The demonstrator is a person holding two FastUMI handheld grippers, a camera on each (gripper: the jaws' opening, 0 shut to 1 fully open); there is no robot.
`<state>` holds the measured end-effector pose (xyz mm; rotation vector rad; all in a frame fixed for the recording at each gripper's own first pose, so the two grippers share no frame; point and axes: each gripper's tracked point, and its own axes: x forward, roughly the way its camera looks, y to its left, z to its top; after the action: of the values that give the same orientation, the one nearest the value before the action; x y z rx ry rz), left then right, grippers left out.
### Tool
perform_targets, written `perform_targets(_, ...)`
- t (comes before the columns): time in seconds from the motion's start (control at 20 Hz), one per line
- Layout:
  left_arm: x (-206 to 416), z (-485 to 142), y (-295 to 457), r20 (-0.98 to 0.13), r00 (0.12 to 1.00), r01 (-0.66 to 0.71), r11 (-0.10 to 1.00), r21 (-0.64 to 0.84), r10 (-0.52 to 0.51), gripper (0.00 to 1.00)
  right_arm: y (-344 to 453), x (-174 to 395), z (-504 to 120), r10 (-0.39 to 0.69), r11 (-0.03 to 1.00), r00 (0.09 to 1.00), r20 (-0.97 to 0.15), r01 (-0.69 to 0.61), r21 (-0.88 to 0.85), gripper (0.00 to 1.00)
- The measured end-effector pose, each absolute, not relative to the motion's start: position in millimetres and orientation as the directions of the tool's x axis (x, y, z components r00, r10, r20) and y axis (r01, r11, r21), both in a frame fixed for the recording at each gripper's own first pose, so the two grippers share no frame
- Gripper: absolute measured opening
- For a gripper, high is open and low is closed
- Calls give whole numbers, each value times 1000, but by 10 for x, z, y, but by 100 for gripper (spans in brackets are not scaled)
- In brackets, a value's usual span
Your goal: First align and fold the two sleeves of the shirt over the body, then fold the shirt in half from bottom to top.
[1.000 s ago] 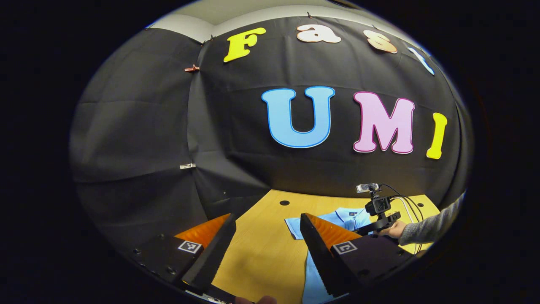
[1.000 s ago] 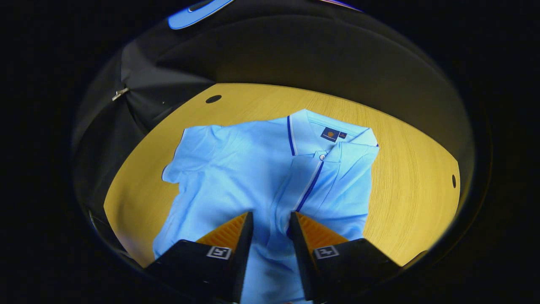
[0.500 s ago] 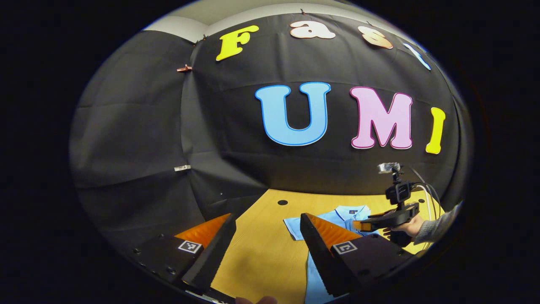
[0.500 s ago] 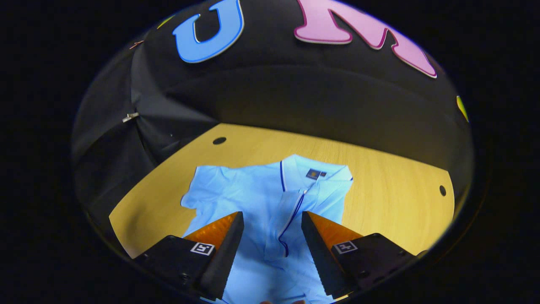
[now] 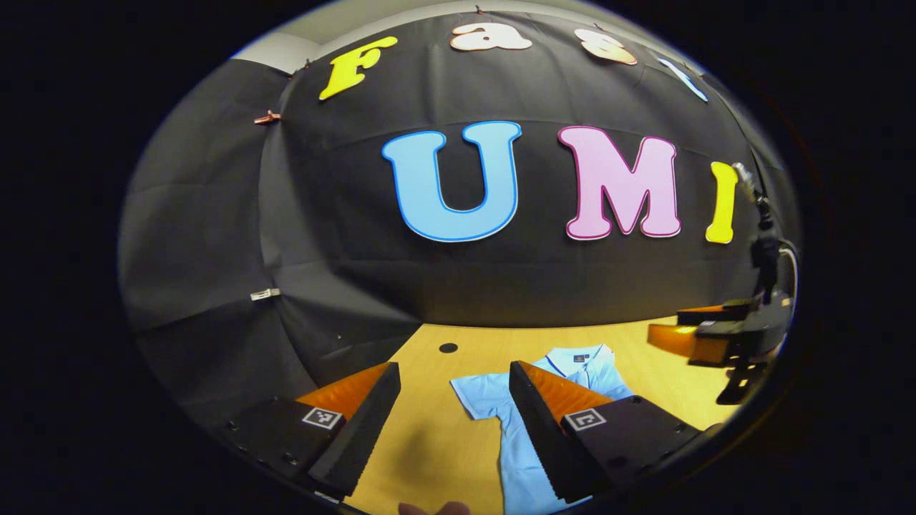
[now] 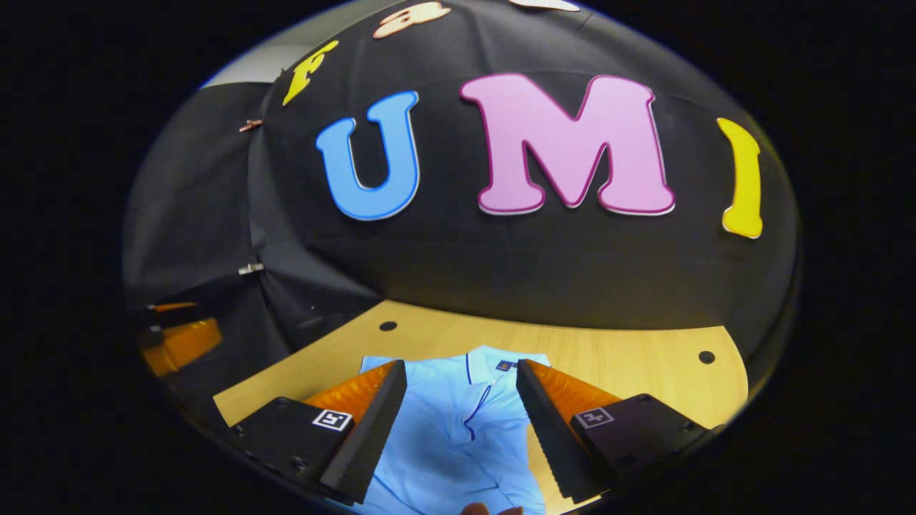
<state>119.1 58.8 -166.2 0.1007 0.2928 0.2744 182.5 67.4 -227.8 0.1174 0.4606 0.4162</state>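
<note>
A light blue polo shirt with dark trim lies flat on the wooden table, collar toward the wall. One short sleeve sticks out to the side; the other side looks folded in over the body. My right gripper hovers open above the shirt's chest, nothing between its fingers. My left gripper is open too, held over the table beside the spread sleeve. Each gripper shows at the edge of the other's view: the right gripper and the left gripper, both raised above the table.
The table has small round holes near its far corners. The booth's black cloth wall stands close behind the table and wraps around its left side. Bare wood lies left of the shirt.
The right gripper has risen off the shirt, drawn back and opened wider. The left gripper turned a little; the shirt lies as it did.
</note>
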Motion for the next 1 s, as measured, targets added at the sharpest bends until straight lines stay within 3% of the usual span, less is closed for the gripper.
perform_targets(0.3,1904,-2300,548,-376,898,-199,973,114,227,97,253,1537,-1827,373,928,866,-335,-341,150,96)
perform_targets(0.5,2349,-2893,697,-474,843,-228,967,108,252,97,50,1293,-1699,354,934,879,-320,-348,79,96)
perform_targets(1.0,2687,-4211,1171,-736,594,-364,924,114,325,97,-436,1098,-1713,261,965,903,-341,-246,88,96)
